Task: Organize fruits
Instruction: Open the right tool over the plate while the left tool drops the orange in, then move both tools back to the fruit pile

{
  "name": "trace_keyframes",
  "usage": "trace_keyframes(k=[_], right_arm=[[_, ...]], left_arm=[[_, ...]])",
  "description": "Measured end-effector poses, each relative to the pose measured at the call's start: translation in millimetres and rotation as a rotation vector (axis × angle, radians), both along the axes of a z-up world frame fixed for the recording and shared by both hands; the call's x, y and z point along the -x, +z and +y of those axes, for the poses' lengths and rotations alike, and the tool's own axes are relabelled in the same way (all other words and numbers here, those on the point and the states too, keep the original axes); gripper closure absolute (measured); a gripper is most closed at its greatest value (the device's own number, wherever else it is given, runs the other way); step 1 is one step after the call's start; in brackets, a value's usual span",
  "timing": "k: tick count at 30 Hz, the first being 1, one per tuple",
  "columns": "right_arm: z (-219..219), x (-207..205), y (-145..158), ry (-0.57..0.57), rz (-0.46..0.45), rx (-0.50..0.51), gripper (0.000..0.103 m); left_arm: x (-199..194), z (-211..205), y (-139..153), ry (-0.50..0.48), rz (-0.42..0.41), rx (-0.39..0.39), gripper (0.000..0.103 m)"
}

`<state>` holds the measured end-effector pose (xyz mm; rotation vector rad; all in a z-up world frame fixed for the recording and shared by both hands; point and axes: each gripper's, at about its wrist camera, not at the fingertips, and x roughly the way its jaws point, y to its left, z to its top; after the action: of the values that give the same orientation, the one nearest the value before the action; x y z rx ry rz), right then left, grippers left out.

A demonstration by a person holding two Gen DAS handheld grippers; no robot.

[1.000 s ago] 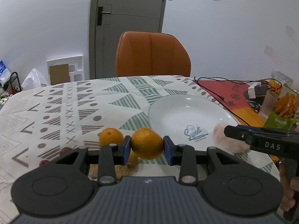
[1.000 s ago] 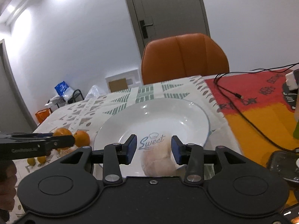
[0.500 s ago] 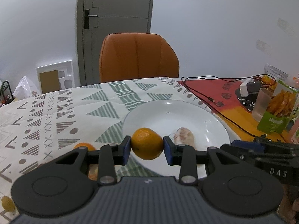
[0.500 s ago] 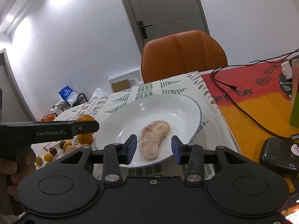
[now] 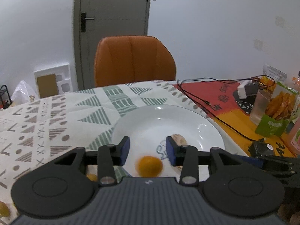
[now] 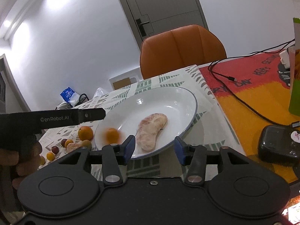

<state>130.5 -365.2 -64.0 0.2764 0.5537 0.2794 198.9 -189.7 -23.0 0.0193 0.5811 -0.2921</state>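
One blurred orange [image 5: 150,166] sits over the near-left part of the white plate [image 5: 204,125], free of my left gripper [image 5: 148,151].

Both my grippers stand open: the left's blue pads flank the orange without touching it, and my right gripper [image 6: 154,150] hangs empty by the plate's near rim. Beside the orange lies a peeled pinkish segment [image 6: 152,130]. More fruit [image 6: 85,132] waits on the patterned tablecloth [image 5: 56,116].
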Motion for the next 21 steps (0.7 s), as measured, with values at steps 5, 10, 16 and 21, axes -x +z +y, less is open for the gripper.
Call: trace_keyframes(k=[5, 10, 16, 21], right_arm=[[7, 1, 1, 0.014, -0.007, 0.005, 0.047], [17, -2, 2, 0.031, -0.012, 0.002, 0.04], [34, 0, 6, 0.05, -0.037, 0.016, 0.02], [48, 0, 9, 0.071, -0.055, 0.023, 0.005]], left_arm=[[3, 22, -1, 0.058, 0.029, 0.023, 0.053], [11, 47, 0, 0.106, 0.036, 0.02, 0.038], [21, 75, 6, 0.186, 0.0, 0.002, 0.023], [24, 97, 10, 0.224, 0.0, -0.001, 0.017]])
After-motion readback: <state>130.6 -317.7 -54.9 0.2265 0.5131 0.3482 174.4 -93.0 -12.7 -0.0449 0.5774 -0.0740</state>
